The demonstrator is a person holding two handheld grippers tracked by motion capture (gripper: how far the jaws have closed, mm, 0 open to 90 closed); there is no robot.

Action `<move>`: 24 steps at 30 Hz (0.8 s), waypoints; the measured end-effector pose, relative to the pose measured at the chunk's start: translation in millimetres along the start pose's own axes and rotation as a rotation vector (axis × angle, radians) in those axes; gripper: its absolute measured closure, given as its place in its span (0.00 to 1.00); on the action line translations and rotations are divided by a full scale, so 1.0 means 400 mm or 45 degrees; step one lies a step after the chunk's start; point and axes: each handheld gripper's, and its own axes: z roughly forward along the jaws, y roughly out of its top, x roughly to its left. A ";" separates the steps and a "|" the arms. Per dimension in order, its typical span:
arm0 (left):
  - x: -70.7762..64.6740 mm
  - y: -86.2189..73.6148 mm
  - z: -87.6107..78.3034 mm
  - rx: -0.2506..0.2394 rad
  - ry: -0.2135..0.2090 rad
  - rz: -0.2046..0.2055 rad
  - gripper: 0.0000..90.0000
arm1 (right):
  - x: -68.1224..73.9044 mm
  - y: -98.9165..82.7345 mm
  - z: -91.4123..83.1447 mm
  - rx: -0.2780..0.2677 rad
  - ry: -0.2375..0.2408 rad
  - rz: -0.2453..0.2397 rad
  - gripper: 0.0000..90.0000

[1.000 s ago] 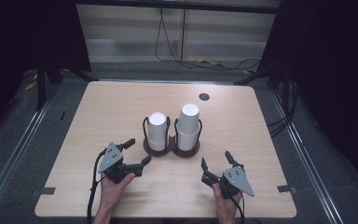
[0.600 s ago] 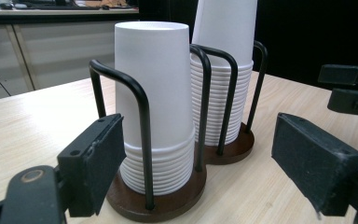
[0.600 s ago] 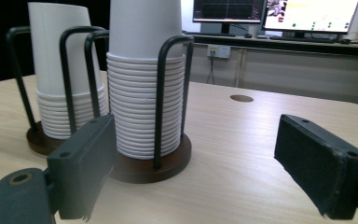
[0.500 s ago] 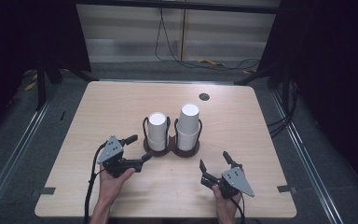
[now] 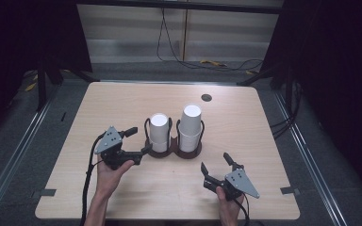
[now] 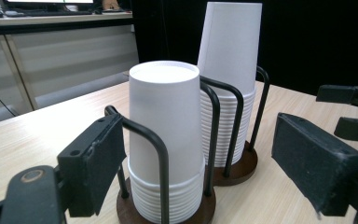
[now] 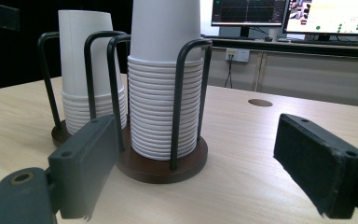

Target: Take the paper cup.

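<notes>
While jaws gape, left gripper [image 5: 135,140] nearing cup stack [image 5: 160,133]

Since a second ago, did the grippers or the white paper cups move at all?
The left gripper crept forward to the shorter stack of white paper cups, its jaws open on either side without gripping. The right gripper slid a little toward the person, open. Both cup stacks, the taller stack of white paper cups included, stayed in their black wire holders.

Even overhead light on counter [image 5: 122,99], surroundings dark. Soft short shadows beneath cup stacks [image 5: 160,133]. Mild glare near counter's far edge. Gripper views sharp on cups, near jaws slightly soft.
</notes>
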 end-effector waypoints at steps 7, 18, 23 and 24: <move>0.020 0.037 0.010 0.035 -0.032 0.034 0.19 | -0.001 0.000 0.000 -0.004 0.023 -0.003 0.16; 0.055 0.096 0.030 0.079 -0.062 0.044 0.23 | -0.001 0.000 0.001 0.001 0.033 -0.009 0.17; 0.065 0.119 0.039 0.089 -0.055 0.025 0.23 | -0.001 0.000 0.002 0.003 0.039 -0.007 0.18; 0.065 0.123 0.043 0.100 -0.061 0.047 0.23 | 0.000 0.001 0.001 0.004 0.039 -0.009 0.18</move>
